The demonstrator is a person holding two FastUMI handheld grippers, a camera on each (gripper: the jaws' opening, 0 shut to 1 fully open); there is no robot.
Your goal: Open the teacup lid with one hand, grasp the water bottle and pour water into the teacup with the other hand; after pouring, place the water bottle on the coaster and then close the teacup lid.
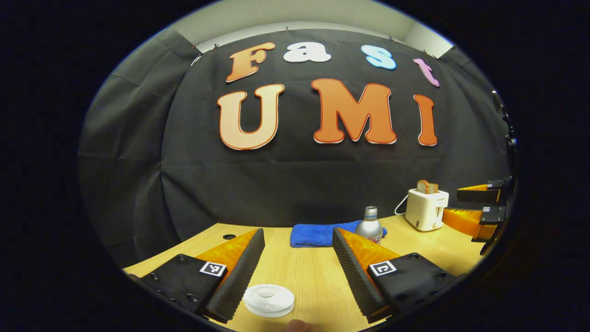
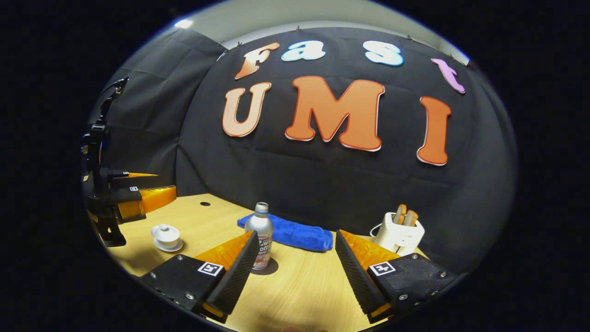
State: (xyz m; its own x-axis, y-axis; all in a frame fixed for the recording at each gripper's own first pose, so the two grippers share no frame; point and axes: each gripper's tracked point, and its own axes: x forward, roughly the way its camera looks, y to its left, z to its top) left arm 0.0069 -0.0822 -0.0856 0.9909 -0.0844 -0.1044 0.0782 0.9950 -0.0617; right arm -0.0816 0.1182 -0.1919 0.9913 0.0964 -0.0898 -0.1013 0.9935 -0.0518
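Left gripper view: left claw (image 1: 298, 267) stands wide with nothing between its fingers, above bare wooden surface (image 1: 313, 272); white teacup lid (image 1: 268, 299) sits just beside the left finger near the surface's front edge; water bottle (image 1: 369, 226) stands upright farther back, in front of a blue towel (image 1: 318, 234); toaster (image 1: 427, 208) and the right claw (image 1: 477, 205) lie well apart to the right. Right gripper view: right claw (image 2: 295, 265) also wide and empty; bottle close behind its left finger; lidded teacup (image 2: 166, 236) far left, below the other claw; open surface between.
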